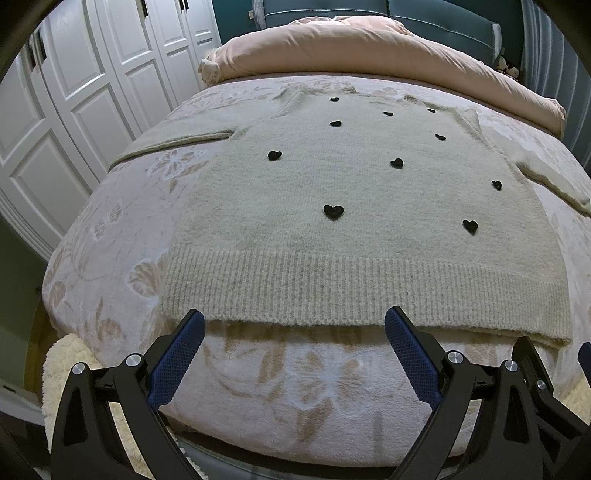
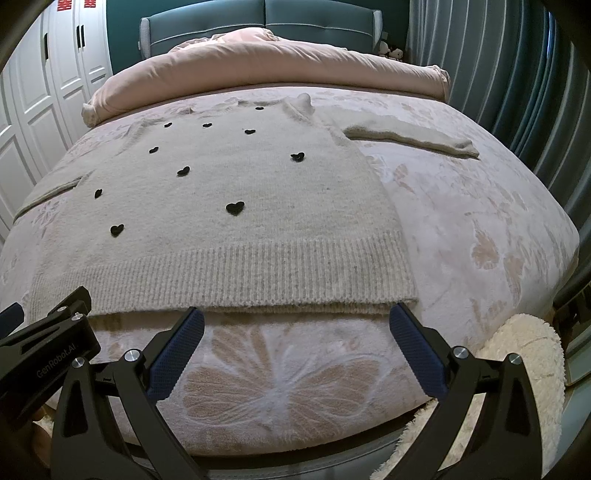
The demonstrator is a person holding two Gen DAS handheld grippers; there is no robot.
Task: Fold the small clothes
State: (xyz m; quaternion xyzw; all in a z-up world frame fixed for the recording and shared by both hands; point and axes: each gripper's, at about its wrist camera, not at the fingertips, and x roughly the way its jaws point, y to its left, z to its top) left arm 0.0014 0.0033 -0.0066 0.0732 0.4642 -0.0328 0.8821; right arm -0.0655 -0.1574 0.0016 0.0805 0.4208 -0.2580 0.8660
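A cream knit sweater (image 1: 351, 192) with small black hearts lies flat, front up, on the bed, sleeves spread to both sides; it also shows in the right wrist view (image 2: 236, 221). Its ribbed hem (image 1: 351, 291) faces me. My left gripper (image 1: 293, 325) is open, its fingertips just short of the hem's left half. My right gripper (image 2: 295, 321) is open, its fingertips at the hem's right half (image 2: 295, 273), near the right corner. Neither holds anything. Each gripper shows at the edge of the other's view.
The bed has a pale floral blanket (image 1: 295, 387). A pink duvet (image 1: 351, 48) is bunched at the far end before a teal headboard (image 2: 266, 22). White wardrobe doors (image 1: 74, 92) stand left, grey curtains (image 2: 498, 74) right. A fluffy cream throw (image 2: 517, 354) hangs at the bed's near edge.
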